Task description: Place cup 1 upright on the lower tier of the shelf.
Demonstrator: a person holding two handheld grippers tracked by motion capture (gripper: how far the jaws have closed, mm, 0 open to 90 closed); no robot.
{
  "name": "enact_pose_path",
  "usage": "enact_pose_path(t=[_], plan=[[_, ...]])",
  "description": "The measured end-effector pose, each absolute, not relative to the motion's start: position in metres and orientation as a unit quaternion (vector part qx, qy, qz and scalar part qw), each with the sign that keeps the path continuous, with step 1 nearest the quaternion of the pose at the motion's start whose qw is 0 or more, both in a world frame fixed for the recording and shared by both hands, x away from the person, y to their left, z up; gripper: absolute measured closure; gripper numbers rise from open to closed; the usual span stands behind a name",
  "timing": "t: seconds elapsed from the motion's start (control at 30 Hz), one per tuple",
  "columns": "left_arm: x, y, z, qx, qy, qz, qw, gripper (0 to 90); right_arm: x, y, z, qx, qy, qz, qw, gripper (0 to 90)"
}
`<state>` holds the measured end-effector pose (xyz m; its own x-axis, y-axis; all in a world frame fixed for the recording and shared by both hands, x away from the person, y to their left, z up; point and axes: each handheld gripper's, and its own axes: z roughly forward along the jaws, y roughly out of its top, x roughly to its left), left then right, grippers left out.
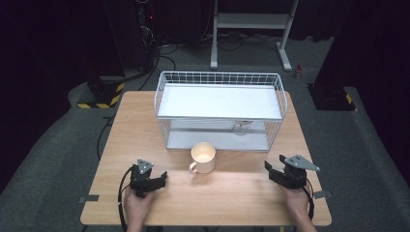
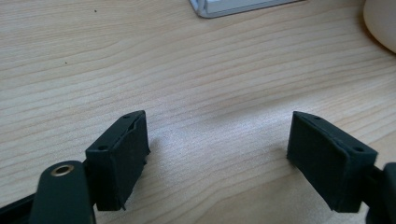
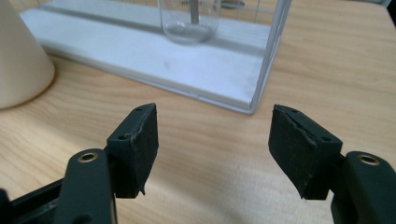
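Note:
A cream mug (image 1: 203,157) stands on the wooden table (image 1: 145,121), just in front of a white wire rack (image 1: 220,77). A clear glass (image 1: 240,128) stands on the rack's lower shelf. My left gripper (image 1: 161,179) rests on the table to the left of the mug and is open, with bare wood between its jaws (image 2: 219,126). The mug's side (image 2: 380,23) shows at the top right of that view. My right gripper (image 1: 271,170) is to the right of the mug, open and empty (image 3: 215,116). Beyond it are the mug (image 3: 18,60) and the glass (image 3: 189,18).
The rack has a white upper shelf (image 1: 220,101) and a white base (image 3: 154,58) with thin wire walls. A person's hands come in from the table's near edge. Past the table are dark floor, cables and a white stand (image 1: 251,21).

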<state>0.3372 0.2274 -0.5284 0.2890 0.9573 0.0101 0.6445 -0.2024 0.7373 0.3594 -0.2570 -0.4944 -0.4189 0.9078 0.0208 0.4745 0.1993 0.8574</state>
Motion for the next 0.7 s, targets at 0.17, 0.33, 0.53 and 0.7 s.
enact_pose_path(t=[0.17, 0.33, 0.53, 0.7], plan=[[0.338, 0.227, -0.529, 0.734, 0.546, 0.244, 0.323, 20.3, 0.355, -0.257, -0.507, 0.476, 0.738, 0.404, 0.257, 33.1], [0.338, 0.225, -0.529, 0.728, 0.552, 0.247, 0.321, 20.3, 0.355, -0.257, -0.513, 0.479, 0.743, 0.39, 0.257, 33.1], [0.335, 0.221, -0.529, 0.712, 0.576, 0.255, 0.31, 17.6, 0.358, -0.254, -0.521, 0.469, 0.766, 0.354, 0.262, 32.2], [0.336, 0.219, -0.529, 0.706, 0.583, 0.258, 0.308, 16.5, 0.366, -0.255, -0.522, 0.471, 0.781, 0.329, 0.244, 29.2]])
